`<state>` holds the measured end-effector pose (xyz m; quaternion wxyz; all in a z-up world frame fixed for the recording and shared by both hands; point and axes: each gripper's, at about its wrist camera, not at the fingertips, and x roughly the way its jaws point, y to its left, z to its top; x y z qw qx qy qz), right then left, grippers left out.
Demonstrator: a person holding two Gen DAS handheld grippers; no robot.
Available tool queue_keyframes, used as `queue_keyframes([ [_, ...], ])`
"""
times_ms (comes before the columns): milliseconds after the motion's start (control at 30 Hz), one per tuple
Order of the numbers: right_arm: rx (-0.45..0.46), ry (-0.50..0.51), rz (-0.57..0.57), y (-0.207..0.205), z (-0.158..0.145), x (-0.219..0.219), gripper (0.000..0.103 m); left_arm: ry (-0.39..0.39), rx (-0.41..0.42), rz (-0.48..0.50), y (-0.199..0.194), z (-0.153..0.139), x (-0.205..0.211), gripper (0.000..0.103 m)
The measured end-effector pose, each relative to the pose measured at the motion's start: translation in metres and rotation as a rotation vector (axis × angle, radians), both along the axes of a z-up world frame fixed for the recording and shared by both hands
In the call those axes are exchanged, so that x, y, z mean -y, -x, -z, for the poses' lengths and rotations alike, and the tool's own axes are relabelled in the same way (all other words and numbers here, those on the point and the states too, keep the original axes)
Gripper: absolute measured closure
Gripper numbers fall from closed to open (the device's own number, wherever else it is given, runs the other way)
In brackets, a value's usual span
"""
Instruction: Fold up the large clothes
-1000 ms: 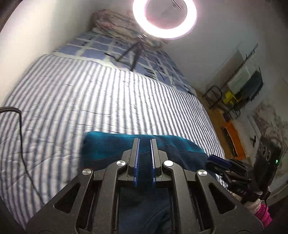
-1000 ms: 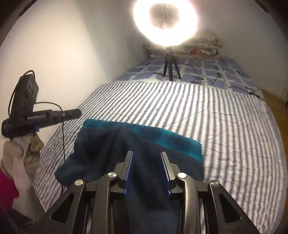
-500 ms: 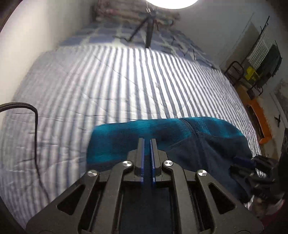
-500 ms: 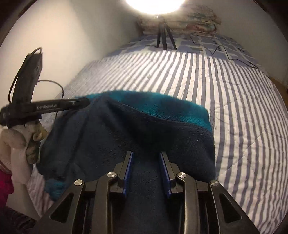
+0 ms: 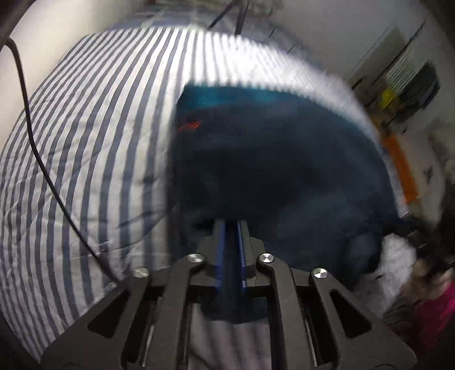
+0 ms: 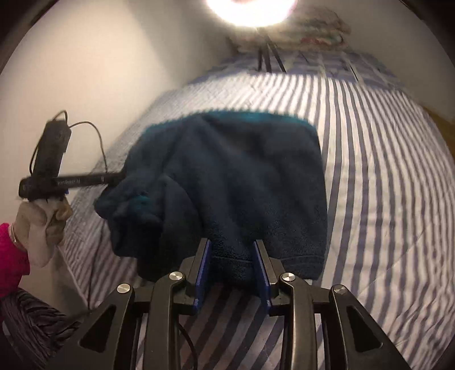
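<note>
on the striped quilt [image 6: 384, 176], a dark navy fleece garment [image 6: 241, 182] lies spread, pile thick and nubby, with a teal band along its far edge. its long axis runs from the near hem toward the ring light [image 6: 251, 11]; the left side is bunched in rumpled folds. the right gripper [image 6: 231, 256] clamps the thick near hem. the left gripper [image 5: 229, 250] pinches fleece in a narrow gap, jaws easing apart.
</note>
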<state>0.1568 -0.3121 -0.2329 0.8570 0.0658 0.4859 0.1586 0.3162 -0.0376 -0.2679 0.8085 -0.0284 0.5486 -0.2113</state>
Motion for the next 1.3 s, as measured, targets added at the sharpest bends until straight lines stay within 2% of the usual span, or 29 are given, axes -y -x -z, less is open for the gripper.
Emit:
queue_keyframes([
  [67,-0.003,0.023,-0.008,-0.001,0.009,-0.003,0.072,0.004,0.001,-0.012,0.003,0.004,-0.002,0.093],
  [167,-0.025,0.005,-0.002,-0.004,0.013,0.001,0.072,0.001,0.005,-0.008,0.007,-0.008,-0.002,0.093],
  [267,-0.015,-0.005,0.003,0.002,-0.002,0.007,0.072,0.081,0.007,-0.030,0.010,-0.023,-0.018,0.090],
  [300,0.008,-0.025,0.010,0.007,-0.010,0.012,0.070,0.109,0.010,-0.051,0.011,-0.029,-0.026,0.072],
  [333,0.031,-0.038,0.019,0.014,-0.016,0.017,0.065,0.136,0.016,-0.075,0.010,-0.034,-0.035,0.046],
  [367,0.059,-0.046,0.033,0.016,-0.022,0.022,0.059,0.164,0.025,-0.100,0.010,-0.038,-0.045,0.037],
  [400,0.100,-0.055,0.061,0.020,-0.030,0.032,0.045,0.206,0.030,-0.129,0.010,-0.041,-0.057,0.031],
  [433,0.124,-0.061,0.079,0.021,-0.032,0.038,0.036,0.254,0.015,-0.155,0.007,-0.042,-0.068,0.031],
  [533,0.160,-0.079,0.126,0.016,-0.037,0.059,0.026,0.398,-0.072,-0.253,-0.005,-0.031,-0.098,0.031],
  [633,0.127,-0.095,0.166,0.002,-0.030,0.078,0.022,0.495,-0.150,-0.322,-0.015,-0.013,-0.112,0.031],
  [700,0.093,-0.122,0.178,-0.007,-0.021,0.087,0.021,0.530,-0.186,-0.335,-0.023,-0.003,-0.116,0.031],
  [867,0.020,-0.225,0.189,-0.032,0.000,0.101,0.017,0.547,-0.240,-0.315,-0.031,0.013,-0.106,0.031],
  [1000,-0.037,-0.303,0.189,-0.049,0.021,0.106,0.017,0.519,-0.252,-0.285,-0.039,0.022,-0.090,0.031],
  [1200,-0.107,-0.332,0.152,-0.068,0.049,0.090,0.016,0.510,-0.261,-0.260,-0.044,0.033,-0.071,0.031],
  [1267,-0.124,-0.355,0.149,-0.072,0.057,0.087,0.012,0.501,-0.248,-0.244,-0.045,0.032,-0.065,0.031],
  [1300,-0.128,-0.367,0.149,-0.073,0.061,0.086,0.012,0.494,-0.242,-0.232,-0.046,0.032,-0.063,0.035],
])
